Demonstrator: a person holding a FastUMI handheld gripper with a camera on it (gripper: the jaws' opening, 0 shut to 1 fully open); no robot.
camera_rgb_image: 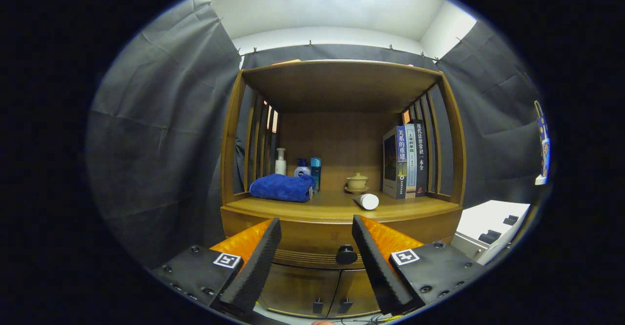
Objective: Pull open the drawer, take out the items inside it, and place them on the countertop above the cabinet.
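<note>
Drawer (317, 239), under the countertop (337, 210) and above the two cabinet doors, looks shut, its dark knob (346, 254) just ahead of the gripper (316, 239), whose fingers stand wide apart, holding nothing. That fits either an approach to the knob or a drawer closed again; a white tube (367, 201) already lies on the countertop, right of the blue towel (282, 187). Right of the tube, book (401, 161) spines carry Chinese writing, including "关系的重建"; bottle labels behind the towel are too small to read.

Gripper camera faces the cabinet (342, 169) head-on, near drawer height.
</note>
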